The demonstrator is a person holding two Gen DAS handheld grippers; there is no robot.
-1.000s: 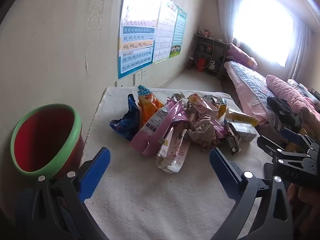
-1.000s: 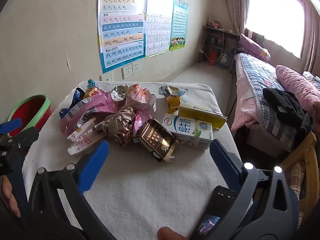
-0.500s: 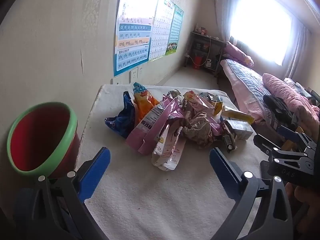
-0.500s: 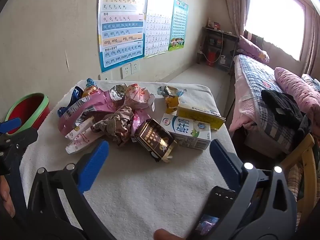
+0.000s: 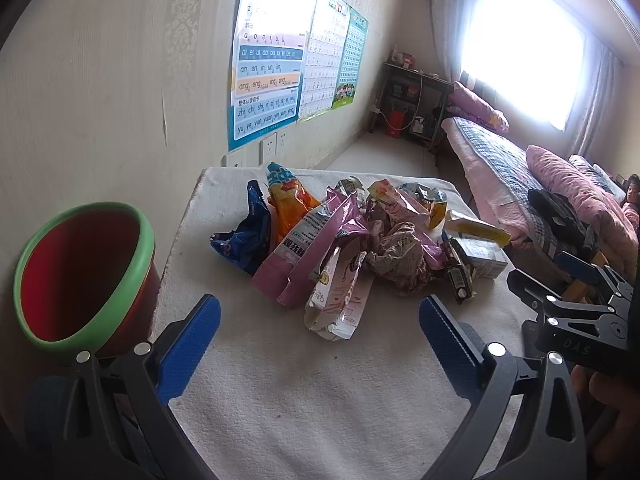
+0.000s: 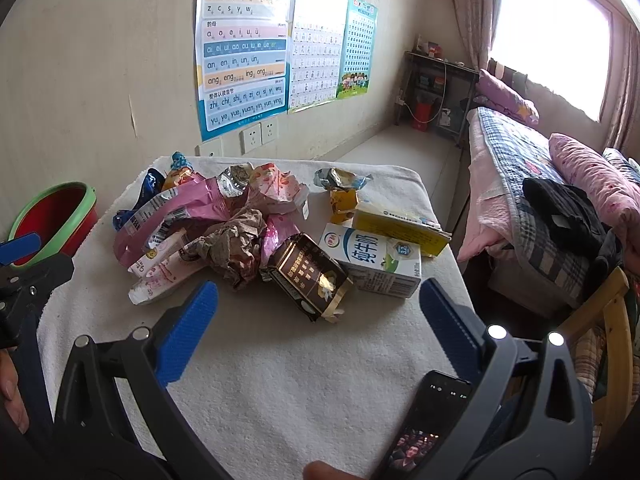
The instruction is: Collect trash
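A heap of trash lies on a white cloth-covered table (image 5: 304, 392): pink wrappers (image 5: 316, 236), a blue bag (image 5: 248, 236), an orange bag (image 5: 290, 198), crumpled brown paper (image 6: 236, 244), a dark brown box (image 6: 310, 274), a white milk carton (image 6: 376, 258) and a yellow box (image 6: 396, 226). A red bin with a green rim (image 5: 82, 268) stands at the table's left edge. My left gripper (image 5: 320, 334) is open, low over the near cloth, short of the pile. My right gripper (image 6: 318, 320) is open too, just short of the brown box. Neither holds anything.
The wall with posters (image 6: 244, 44) and sockets runs behind the table. A bed (image 6: 532, 184) with pink bedding and dark clothes lies to the right, with a wooden chair (image 6: 612, 320) near it. A phone (image 6: 436, 420) is mounted on the right gripper.
Both grippers have drifted slightly; the pile and bin sit a little lower-left in the left view. Both stay open and nothing on the table has moved.
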